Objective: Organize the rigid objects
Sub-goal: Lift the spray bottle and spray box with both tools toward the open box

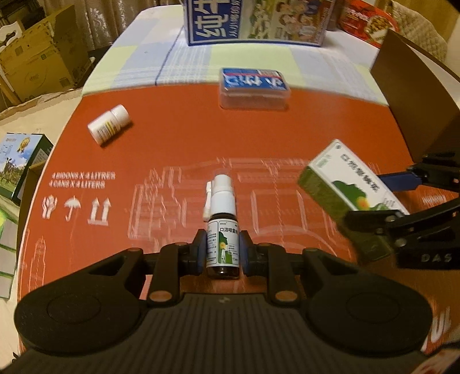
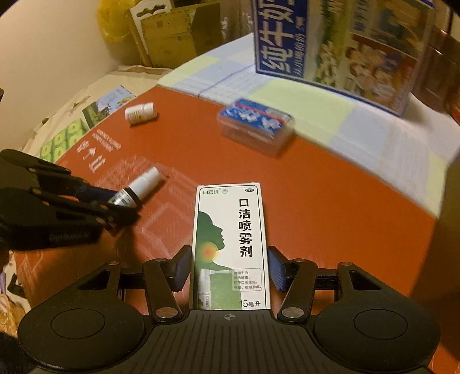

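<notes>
A white pill bottle lies on its side near the left edge of the red cardboard sheet covering the tabletop, well apart from both claws. At centre, the left claw is clamped tight on a small brown spray bottle, white nozzle pointing away, its label reading "口洁喷雾剂". Beyond it, near the sheet's far edge, rests a clear plastic case with a blue label. To the right, the right claw grips, partway closed, a green-and-white carton marked "口洁喷雾剂", "OTC" and "15毫升". The sheet bears "4 CANS X 4 LITERS". A blue milk carton box stands at the far edge.
</notes>
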`<state>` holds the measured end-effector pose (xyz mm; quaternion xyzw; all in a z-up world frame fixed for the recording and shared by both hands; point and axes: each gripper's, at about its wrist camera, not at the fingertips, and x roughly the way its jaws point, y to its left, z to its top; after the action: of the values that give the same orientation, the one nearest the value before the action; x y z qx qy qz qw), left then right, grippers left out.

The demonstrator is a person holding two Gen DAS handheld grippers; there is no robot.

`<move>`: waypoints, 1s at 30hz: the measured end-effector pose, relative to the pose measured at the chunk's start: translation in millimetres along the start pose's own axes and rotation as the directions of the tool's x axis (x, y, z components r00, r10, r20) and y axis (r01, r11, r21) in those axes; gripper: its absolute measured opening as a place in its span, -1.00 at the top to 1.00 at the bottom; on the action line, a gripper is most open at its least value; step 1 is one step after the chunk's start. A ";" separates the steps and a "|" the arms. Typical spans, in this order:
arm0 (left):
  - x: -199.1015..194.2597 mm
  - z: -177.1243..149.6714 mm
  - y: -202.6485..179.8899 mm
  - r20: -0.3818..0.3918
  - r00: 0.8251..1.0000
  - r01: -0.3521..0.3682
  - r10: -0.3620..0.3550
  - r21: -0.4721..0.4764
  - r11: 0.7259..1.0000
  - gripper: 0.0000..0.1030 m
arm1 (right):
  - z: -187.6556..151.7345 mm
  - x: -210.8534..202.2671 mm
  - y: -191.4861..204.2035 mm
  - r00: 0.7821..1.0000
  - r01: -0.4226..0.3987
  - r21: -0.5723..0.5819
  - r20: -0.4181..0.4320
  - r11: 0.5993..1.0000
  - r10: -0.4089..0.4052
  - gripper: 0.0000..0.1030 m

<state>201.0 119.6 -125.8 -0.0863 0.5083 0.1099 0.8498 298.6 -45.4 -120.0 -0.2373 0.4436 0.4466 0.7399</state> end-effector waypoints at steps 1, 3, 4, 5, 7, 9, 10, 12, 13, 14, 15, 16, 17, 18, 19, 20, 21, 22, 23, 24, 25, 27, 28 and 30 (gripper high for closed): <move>-2.7 -4.3 -2.5 -0.003 1.000 0.004 -0.004 0.008 1.000 0.62 | -6.9 -4.8 -0.8 1.000 0.003 0.007 -0.003 1.000 -0.003 -0.02; -6.8 -10.6 -6.3 -0.008 1.000 0.014 -0.014 0.016 1.000 0.62 | -20.3 -14.5 -1.7 1.000 0.008 0.014 -0.011 1.000 -0.008 -0.02; -8.5 -13.4 -8.1 -0.011 1.000 0.021 -0.021 0.017 1.000 0.62 | -26.5 -18.8 -1.6 1.000 0.010 0.015 -0.015 1.000 -0.010 -0.02; -10.1 -16.0 -10.0 -0.011 1.000 0.027 -0.027 0.018 0.999 0.62 | -31.6 -22.5 -1.5 1.000 0.014 0.017 -0.018 1.000 -0.013 -0.02; -11.7 -19.0 -13.3 -0.007 1.000 0.023 -0.022 0.024 0.999 0.62 | -39.2 -27.4 -0.5 0.999 0.020 0.019 -0.028 1.000 -0.019 -0.02; -11.4 -18.0 -15.1 -0.009 1.000 0.018 -0.018 0.025 1.000 0.62 | -43.3 -28.7 0.3 0.999 0.024 0.034 -0.038 0.999 -0.023 -0.02; -10.8 -16.9 -15.1 -0.010 1.000 0.020 -0.020 0.022 1.000 0.62 | -43.9 -28.4 1.1 0.999 0.028 0.038 -0.040 0.999 -0.026 -0.03; -9.8 -14.5 -15.2 -0.011 1.000 0.018 -0.018 0.015 1.000 0.62 | -42.1 -26.6 2.4 0.998 0.036 0.043 -0.044 0.998 -0.035 -0.04; -9.2 -13.2 -15.7 -0.012 1.000 0.015 -0.015 0.017 1.000 0.62 | -40.2 -24.9 3.4 0.998 0.042 0.042 -0.045 0.998 -0.040 -0.05; -8.5 -12.1 -16.6 -0.012 1.000 0.012 -0.012 0.018 1.000 0.62 | -38.3 -22.9 4.5 0.998 0.047 0.040 -0.044 0.998 -0.045 -0.05; -7.9 -11.6 -17.3 -0.012 1.000 0.012 -0.011 0.020 1.000 0.62 | -36.4 -20.7 5.5 0.998 0.051 0.037 -0.043 0.998 -0.050 -0.06; -7.8 -11.4 -18.4 -0.012 1.000 0.011 -0.010 0.024 1.000 0.62 | -34.9 -18.6 6.2 0.998 0.055 0.034 -0.043 0.998 -0.054 -0.07; -7.4 -10.7 -19.6 -0.013 1.000 0.007 -0.007 0.029 1.000 0.62 | -33.6 -16.5 6.8 0.997 0.059 0.033 -0.043 0.998 -0.057 -0.07; -7.0 -9.9 -20.6 -0.014 1.000 0.003 -0.003 0.033 0.999 0.62 | -33.1 -14.9 7.1 0.997 0.060 0.032 -0.041 0.998 -0.059 -0.07; -6.8 -9.4 -22.0 -0.017 1.000 -0.002 0.003 0.039 0.999 0.62 | -32.5 -13.9 7.5 0.997 0.063 0.031 -0.040 0.998 -0.062 -0.07; -6.6 -9.1 -23.1 -0.019 1.000 -0.006 0.007 0.042 0.999 0.62 | -32.2 -13.3 8.0 0.997 0.067 0.031 -0.037 0.997 -0.066 -0.06; -6.4 -8.9 -23.3 -0.021 1.000 -0.009 0.010 0.041 0.999 0.62 | -32.0 -12.3 8.3 0.997 0.069 0.034 -0.041 0.997 -0.068 -0.06; -6.2 -8.7 -23.4 -0.024 1.000 -0.010 0.011 0.035 0.999 0.62 | -32.0 -12.1 8.6 0.997 0.072 0.035 -0.041 0.997 -0.071 -0.04; -6.1 -8.5 -23.4 -0.026 1.000 -0.010 0.011 0.032 0.999 0.62 | -32.0 -12.2 8.7 0.996 0.075 0.036 -0.041 0.997 -0.074 -0.03; -6.2 -8.5 -23.6 -0.027 1.000 -0.010 0.011 0.032 0.999 0.62 | -32.1 -12.4 8.6 0.996 0.076 0.037 -0.041 0.996 -0.074 -0.03; -6.8 -8.8 -24.4 -0.027 1.000 -0.009 0.010 0.031 0.999 0.62 | -32.2 -12.5 8.5 0.996 0.074 0.039 -0.042 0.997 -0.072 -0.02; -6.4 -8.6 -24.4 -0.028 1.000 -0.004 0.005 0.033 0.999 0.62 | -32.5 -13.4 7.9 0.997 0.072 0.050 -0.044 0.996 -0.069 -0.02; -6.1 -8.3 -24.1 -0.029 1.000 0.000 0.001 0.032 0.999 0.62 | -32.4 -14.0 7.4 0.997 0.068 0.055 -0.046 0.996 -0.065 -0.02; -5.9 -7.7 -23.7 -0.030 1.000 0.006 -0.005 0.027 1.000 0.62 | -33.3 -16.2 6.0 0.997 0.062 0.067 -0.045 0.996 -0.059 -0.01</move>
<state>198.3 94.3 -123.3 -0.0777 0.5222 0.0992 0.8434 275.2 -74.6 -122.2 -0.2349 0.4669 0.4032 0.7512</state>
